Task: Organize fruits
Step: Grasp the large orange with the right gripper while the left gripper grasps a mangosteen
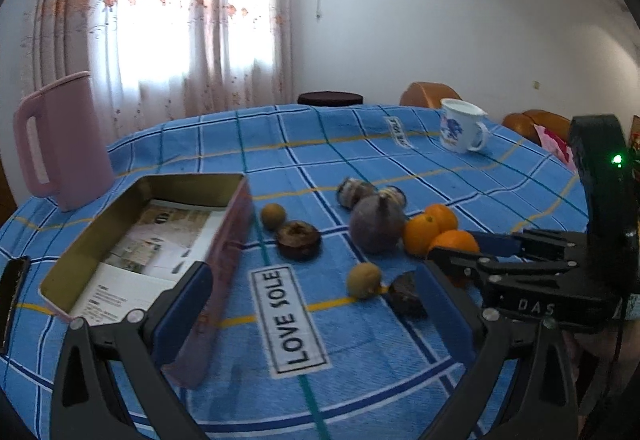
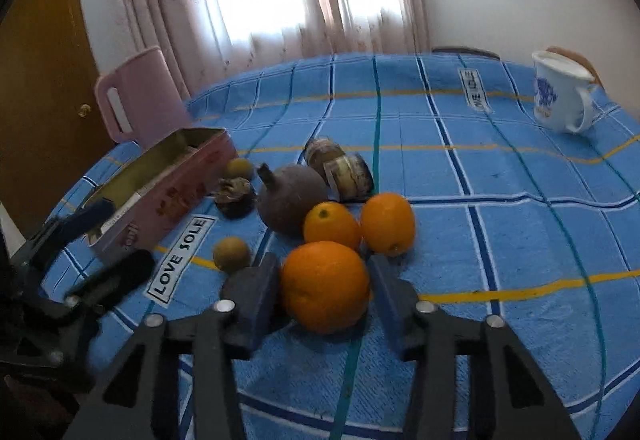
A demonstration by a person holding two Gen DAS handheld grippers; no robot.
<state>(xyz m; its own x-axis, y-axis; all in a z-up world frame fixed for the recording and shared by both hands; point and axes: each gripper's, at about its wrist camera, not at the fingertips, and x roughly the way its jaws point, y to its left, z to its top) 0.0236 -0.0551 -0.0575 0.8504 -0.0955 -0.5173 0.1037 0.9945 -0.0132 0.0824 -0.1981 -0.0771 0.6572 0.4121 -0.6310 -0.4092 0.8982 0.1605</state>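
Right tongs level, low over my counter, spread around nearest orange, pads not touching. Left tongs agape, one finger inside tin.

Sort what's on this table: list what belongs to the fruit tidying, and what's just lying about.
Job: three oranges, nearest between the right gripper fingers; pink tin box; dark round fruit; two small brown fruits.
Idle: pink jug; white mug.
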